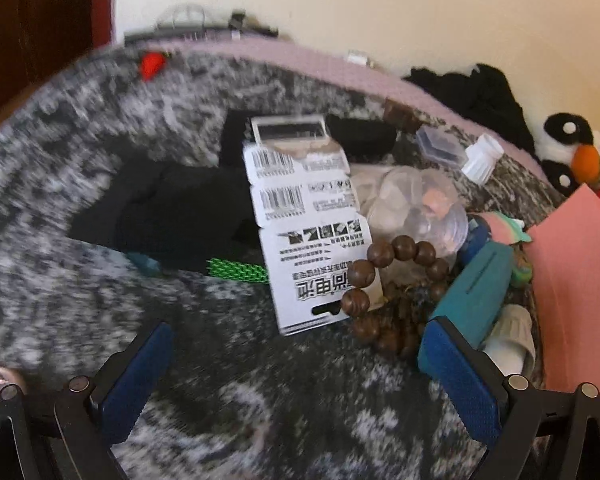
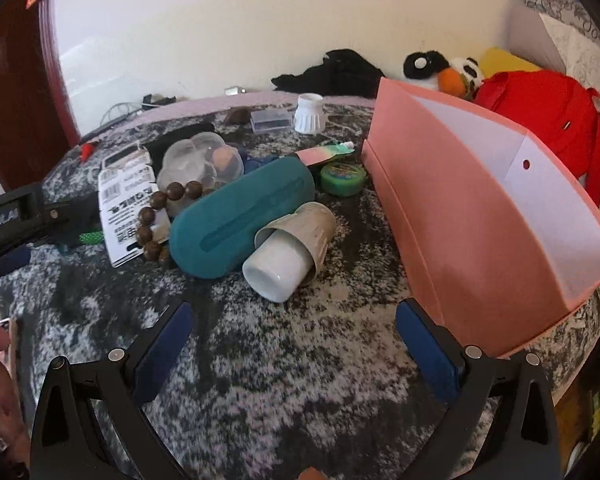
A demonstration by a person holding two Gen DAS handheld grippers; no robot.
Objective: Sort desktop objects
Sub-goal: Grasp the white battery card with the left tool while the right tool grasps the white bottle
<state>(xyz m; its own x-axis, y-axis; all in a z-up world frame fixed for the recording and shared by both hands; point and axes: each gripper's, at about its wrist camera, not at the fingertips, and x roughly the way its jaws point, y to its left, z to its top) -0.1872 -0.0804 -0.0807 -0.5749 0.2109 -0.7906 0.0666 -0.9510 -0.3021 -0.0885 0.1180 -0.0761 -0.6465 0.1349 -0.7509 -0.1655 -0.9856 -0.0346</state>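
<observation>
A heap of small objects lies on a grey-and-white mottled cloth (image 2: 284, 360). A teal case (image 2: 240, 216) rests beside a white cup (image 2: 276, 268) tipped on its side inside a ribbed sleeve. A wooden bead bracelet (image 2: 160, 216) and a white barcode card (image 1: 300, 236) sit left of the case. My right gripper (image 2: 296, 344) is open, just short of the cup. My left gripper (image 1: 300, 376) is open with nothing between its fingers; its right fingertip is close to the teal case (image 1: 476, 296) and the bracelet (image 1: 384, 280).
A pink open box (image 2: 472, 208) stands at the right. A clear flower-shaped container (image 2: 200, 160), green round tin (image 2: 342, 178), white ribbed cap (image 2: 310, 114) and small clear box (image 2: 271, 120) lie behind the heap. A plush toy (image 2: 444, 70) and red bag (image 2: 548, 112) are against the wall.
</observation>
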